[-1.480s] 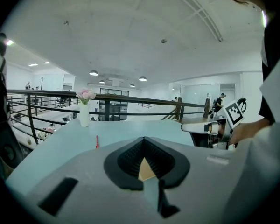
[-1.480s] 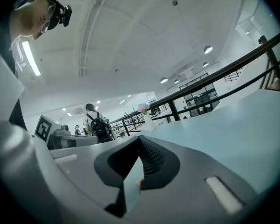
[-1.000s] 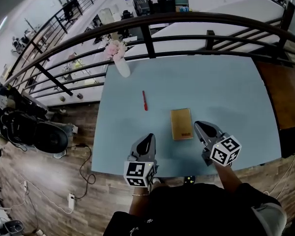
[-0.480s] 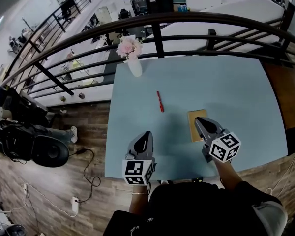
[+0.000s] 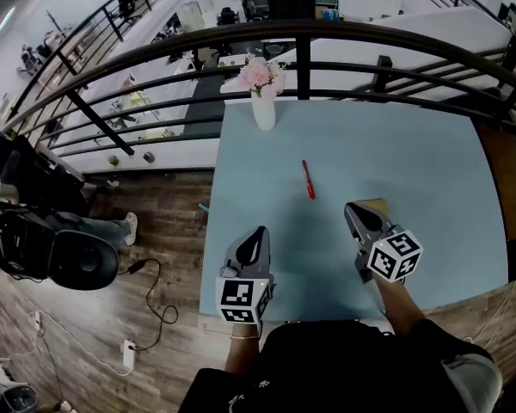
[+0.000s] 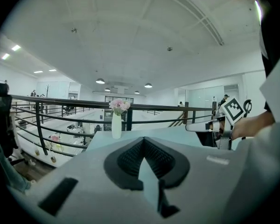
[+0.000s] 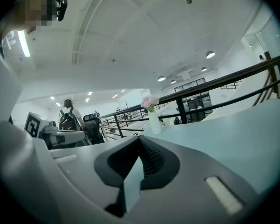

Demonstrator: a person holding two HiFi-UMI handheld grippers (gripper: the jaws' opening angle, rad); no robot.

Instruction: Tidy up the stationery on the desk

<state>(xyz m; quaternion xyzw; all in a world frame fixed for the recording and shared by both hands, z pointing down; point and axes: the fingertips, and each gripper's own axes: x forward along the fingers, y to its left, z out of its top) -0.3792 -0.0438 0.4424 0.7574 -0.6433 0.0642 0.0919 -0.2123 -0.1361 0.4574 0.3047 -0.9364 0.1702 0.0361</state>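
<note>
A red pen (image 5: 308,179) lies on the light blue desk (image 5: 430,153), ahead of and between my two grippers. A tan notebook (image 5: 375,204) lies to its right; only its far edge shows past the right gripper. My left gripper (image 5: 259,231) hovers shut and empty over the desk's front left part. My right gripper (image 5: 352,207) is shut and empty too, above the notebook's near side. In the left gripper view its closed jaws (image 6: 143,141) point toward the vase (image 6: 116,124), and the right gripper (image 6: 209,125) shows at the side. The right gripper view shows closed jaws (image 7: 140,140).
A white vase with pink flowers (image 5: 263,101) stands at the desk's far left corner. A dark metal railing (image 5: 344,37) runs behind the desk. Left of the desk are wooden floor, cables and a black chair (image 5: 64,252). The left gripper (image 7: 60,136) shows in the right gripper view.
Both grippers have shifted left along the desk's front. The notebook, once in full view between them, now sits mostly hidden behind the right gripper. Both stayed shut.
</note>
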